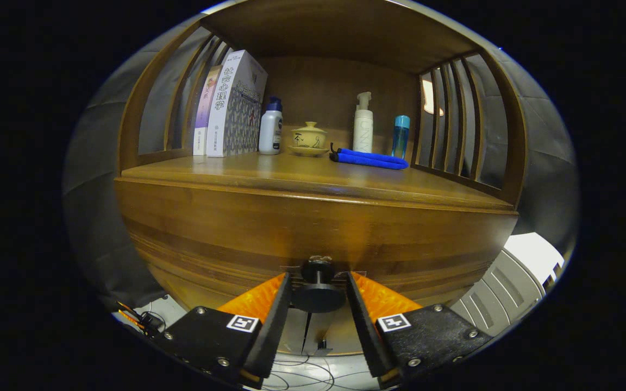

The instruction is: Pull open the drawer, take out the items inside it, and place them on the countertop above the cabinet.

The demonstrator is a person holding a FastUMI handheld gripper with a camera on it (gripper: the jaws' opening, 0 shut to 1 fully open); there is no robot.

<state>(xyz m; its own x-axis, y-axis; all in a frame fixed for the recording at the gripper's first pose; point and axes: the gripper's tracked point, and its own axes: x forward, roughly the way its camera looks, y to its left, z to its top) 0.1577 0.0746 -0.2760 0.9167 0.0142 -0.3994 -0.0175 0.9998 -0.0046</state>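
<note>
The wooden cabinet's drawer front [226, 239] fills the space ahead of me and looks flush with the cabinet. Its dark round knob [318, 290] sits between my fingers. My gripper [318, 282] has closed in on the knob, and both fingers appear to press on the knob's disc from either side. The countertop [269, 174] above the drawer is a wooden shelf surface. The drawer's inside is hidden.
At the back of the countertop stand two books [231, 106], a white bottle with a blue cap [271, 127], a lidded yellow cup on a saucer [308, 138], a white pump bottle [363, 125], a blue bottle [401, 136] and a folded blue umbrella [370, 158]. Slatted wooden sides [454, 119] flank the shelf. Cables [302, 374] lie on the floor below.
</note>
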